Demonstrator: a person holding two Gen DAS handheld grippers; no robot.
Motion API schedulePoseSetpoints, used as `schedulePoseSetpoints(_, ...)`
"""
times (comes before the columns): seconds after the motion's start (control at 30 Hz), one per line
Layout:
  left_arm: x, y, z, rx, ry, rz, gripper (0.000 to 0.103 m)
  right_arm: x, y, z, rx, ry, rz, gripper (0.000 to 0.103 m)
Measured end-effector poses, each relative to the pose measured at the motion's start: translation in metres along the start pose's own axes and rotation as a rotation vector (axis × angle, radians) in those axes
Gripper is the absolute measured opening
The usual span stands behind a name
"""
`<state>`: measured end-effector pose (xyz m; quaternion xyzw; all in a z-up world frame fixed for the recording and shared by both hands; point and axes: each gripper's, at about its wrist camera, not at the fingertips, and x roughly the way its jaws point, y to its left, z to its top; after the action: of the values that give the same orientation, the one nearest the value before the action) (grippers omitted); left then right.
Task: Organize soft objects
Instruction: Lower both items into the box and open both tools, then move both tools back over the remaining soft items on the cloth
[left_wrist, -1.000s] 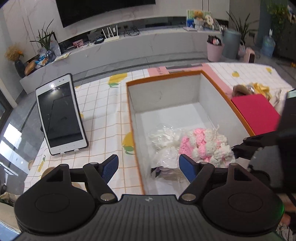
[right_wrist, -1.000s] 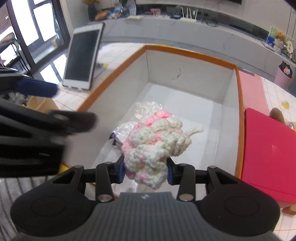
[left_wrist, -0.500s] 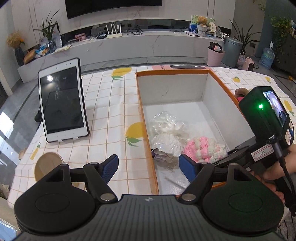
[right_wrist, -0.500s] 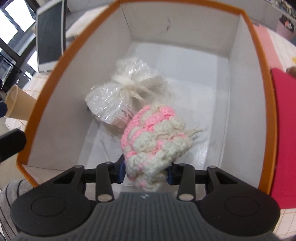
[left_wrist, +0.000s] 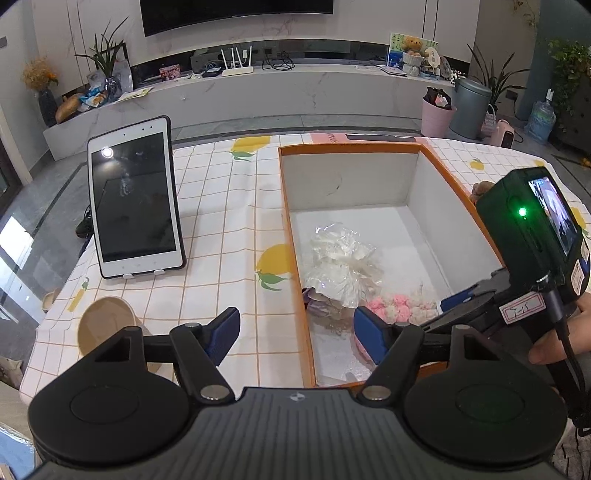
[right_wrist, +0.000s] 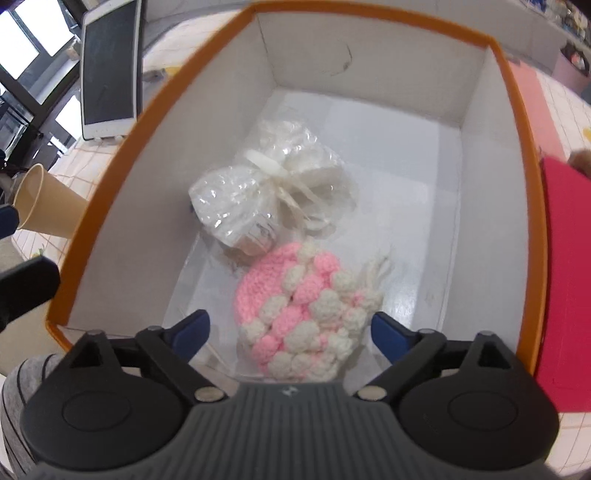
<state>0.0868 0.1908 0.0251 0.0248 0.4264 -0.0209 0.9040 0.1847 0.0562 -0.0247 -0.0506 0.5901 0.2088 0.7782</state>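
The right gripper (right_wrist: 290, 332) is seen w/ its blue pads spread wide apart and nothing pinched between them; it is held low over the near end of the box (right_wrist: 524, 122), an orange-rimmed carton w/ white inside walls. The pink and white crochet piece (right_wrist: 303, 317) is laid on the box floor directly in front of the spread pads, close to the near wall; whether either pad touches the yarn can't be told. Just beyond it, touching or nearly touching, a clear plastic bag (right_wrist: 266, 199) w/ white contents is found, tied at the middle and lying toward the box's left side. The rest of the box floor towards the far wall is seen bare and white. In the left wrist view the left gripper (left_wrist: 295, 334) is likewise spread open and holds nothing; it is hovered above the box's near left corner, one pad over the tablecloth (left_wrist: 225, 206) and the other over the box interior. The crochet piece (left_wrist: 391, 310) is partly hidden there behind the left gripper's pad and the right gripper (left_wrist: 448, 304). A tablet (left_wrist: 135, 199) is propped upright on the checked, lemon-print cloth left of the box, w/ a paper cup (left_wrist: 105, 325) nearer the camera. A red flat item (right_wrist: 565, 258) is seen just beside the box's right rim.
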Motion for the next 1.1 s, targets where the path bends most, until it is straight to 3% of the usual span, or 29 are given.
schedulePoseSetpoints(0.1,-0.005,-0.002,0.002,0.009,-0.009,0.024,0.083,-0.009,0.005,0.000,-0.003,-0.008,0.029,0.100)
schedulePoseSetpoints(0.43,-0.037,-0.016,0.021,-0.004,-0.060,0.036,0.083,-0.068,0.009,-0.007,-0.053,-0.135,0.032,0.100)
schedulePoseSetpoints(0.53,-0.054,-0.031,0.035,-0.007,-0.111,0.008,0.083,-0.100,-0.001,-0.012,-0.053,-0.198,-0.018,0.100)
schedulePoseSetpoints(0.7,-0.071,-0.076,0.058,-0.016,-0.191,-0.102,0.083,-0.150,-0.040,-0.029,-0.002,-0.280,-0.043,0.100)
schedulePoseSetpoints(0.83,-0.074,-0.121,0.071,0.000,-0.234,-0.200,0.084,-0.185,-0.083,-0.053,0.047,-0.345,-0.119,0.100)
schedulePoseSetpoints(1.0,-0.068,-0.182,0.070,0.041,-0.255,-0.326,0.086,-0.220,-0.146,-0.096,0.132,-0.413,-0.209,0.100)
schedulePoseSetpoints(1.1,-0.055,-0.216,0.065,0.069,-0.257,-0.366,0.086,-0.227,-0.187,-0.123,0.206,-0.419,-0.241,0.100)
